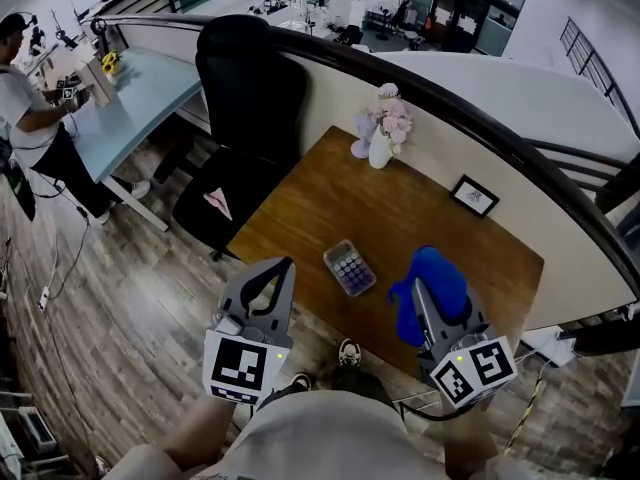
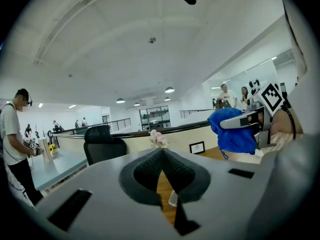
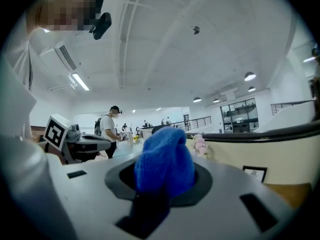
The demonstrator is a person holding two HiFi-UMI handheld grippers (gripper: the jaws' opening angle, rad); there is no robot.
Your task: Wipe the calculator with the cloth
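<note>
Setting: a wooden desk [image 1: 320,183] seen steeply from above, with a black office chair [image 1: 245,118] at its left and a low partition wall behind it.
Calculator: a small calculator [image 1: 349,268] lies flat near the desk's near edge, left of the cloth and apart from it.
Calculator's look: pale body, rows of dark keys, a lighter strip at its far end, set at a slant to the desk edge. No dirt can be made out at this size.
Cloth: a bright blue cloth [image 1: 435,268], soft and bunched into a lump, held up off the desk.
Right gripper: the right gripper [image 1: 425,303] has its jaws clamped on the cloth, which bulges out past the tips.
Left gripper: the left gripper [image 1: 280,268] is empty, jaws pressed together, raised at the desk's near left corner.
Other things: a white vase of pink flowers [image 1: 382,133] and a small picture frame [image 1: 474,196] stand at the far side.
Risk of sliding: nothing pins the light calculator, so a firm wipe would likely push it toward the near edge.
Risk of scraping: if the cloth slips back, hard jaw tips could press or scratch the keys.
</note>
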